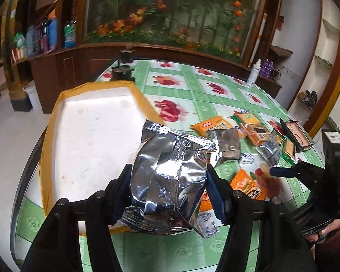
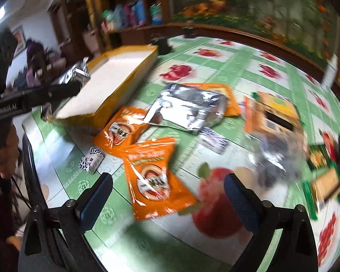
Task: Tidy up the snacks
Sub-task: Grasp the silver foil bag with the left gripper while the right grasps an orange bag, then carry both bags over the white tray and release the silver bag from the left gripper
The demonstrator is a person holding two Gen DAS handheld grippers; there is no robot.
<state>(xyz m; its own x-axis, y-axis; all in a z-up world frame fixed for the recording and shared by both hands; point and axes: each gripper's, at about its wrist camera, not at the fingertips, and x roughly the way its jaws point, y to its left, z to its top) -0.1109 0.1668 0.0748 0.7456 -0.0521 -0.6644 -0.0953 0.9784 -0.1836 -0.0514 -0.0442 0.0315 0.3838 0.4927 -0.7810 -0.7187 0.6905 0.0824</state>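
Left gripper (image 1: pixel 168 181): fingers (image 1: pixel 215 192) pinching a silver foil packet (image 1: pixel 167 172) from both sides, holding it up off the bench, hanging partly over the near corner of the tray.

Tray (image 1: pixel 54 117): sitting on the left part of the bench (image 1: pixel 192 86), yellow rim, white inside, pretty much nothing showing in it from the left wrist view.

Right gripper (image 2: pixel 167 195): fingers (image 2: pixel 238 201) spread wide, gripping nothing, hovering over an orange snack bag (image 2: pixel 154 176) lying flat on the bench.

Second orange bag (image 2: pixel 122 127): lying just behind the first one, corners overlapping, near the tray's front wall.

Another foil pack (image 2: pixel 190 108): resting on top of a flat orange packet, further back, middle of the bench.

Small black-and-white wrapped candy (image 2: pixel 91 159): sitting left of the orange bags, near the bench edge.

Right side pile (image 2: pixel 276 115): orange and green boxes plus a darker foil pouch, too blurry for details in the right wrist view.

Spray bottle (image 1: pixel 253 72): standing upright at the far edge of the bench.
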